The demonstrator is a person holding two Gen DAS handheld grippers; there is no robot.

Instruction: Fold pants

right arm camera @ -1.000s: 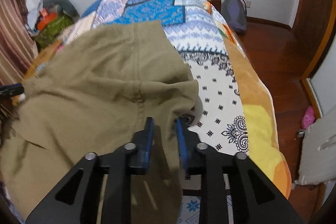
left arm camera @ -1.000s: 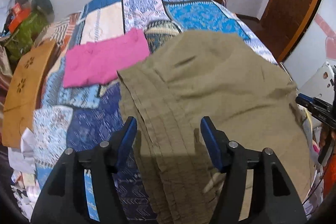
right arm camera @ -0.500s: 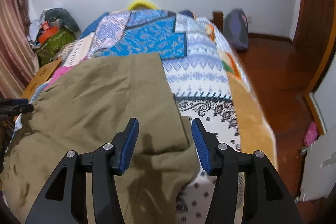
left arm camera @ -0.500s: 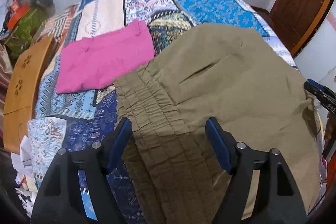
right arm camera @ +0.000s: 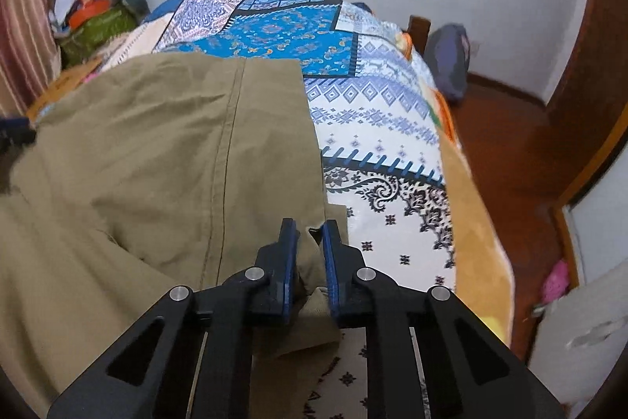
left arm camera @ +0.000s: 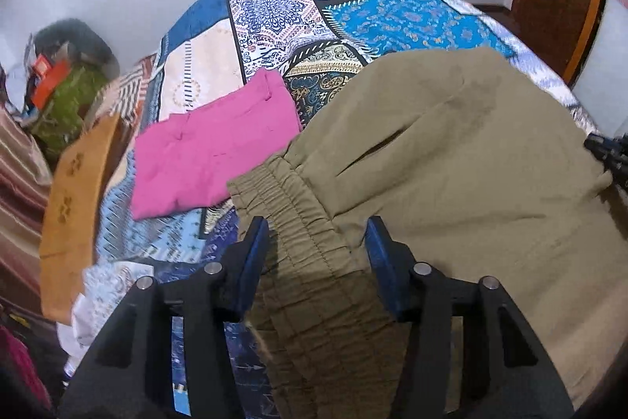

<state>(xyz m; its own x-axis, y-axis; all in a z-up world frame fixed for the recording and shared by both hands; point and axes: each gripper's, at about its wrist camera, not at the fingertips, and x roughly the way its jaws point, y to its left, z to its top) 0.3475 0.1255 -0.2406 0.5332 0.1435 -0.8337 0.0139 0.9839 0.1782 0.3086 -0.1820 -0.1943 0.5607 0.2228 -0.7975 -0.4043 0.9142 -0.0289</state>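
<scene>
Pants (left arm camera: 451, 152) – olive-khaki, spread across the near half of the bed (left arm camera: 392, 10), covering most of the patchwork bedspread on that side. The elastic waistband (left arm camera: 290, 207) is bunched up at the left edge, and a slit pocket shows just past it. In the right wrist view a long seam runs down the cloth, and the far edge of the pants lies flat and square on the blue patch of the bedspread.

Left gripper (left arm camera: 317, 242) is over the waistband with its fingers (left arm camera: 257, 250) spread to either side of it. They've just been closing in, and the gathered band sits between them, but the pads aren't pressing on it yet. Right gripper (right arm camera: 308, 242) is at the near right corner of the pants – its fingers (right arm camera: 288, 246) have just snapped almost together and are pinching a little fold of the khaki cloth between the blue pads.

Just left of the pants, a pink folded garment (left arm camera: 212, 160) lies flat on the bedspread, its corner right by the waistband. Past the bed's left edge there's a tan wooden board (left arm camera: 74, 207) and a green bag (left arm camera: 66, 97) against the wall. On the right side, a brown floor (right arm camera: 510, 160) with a grey backpack (right arm camera: 449, 61) leaning by the bed.
</scene>
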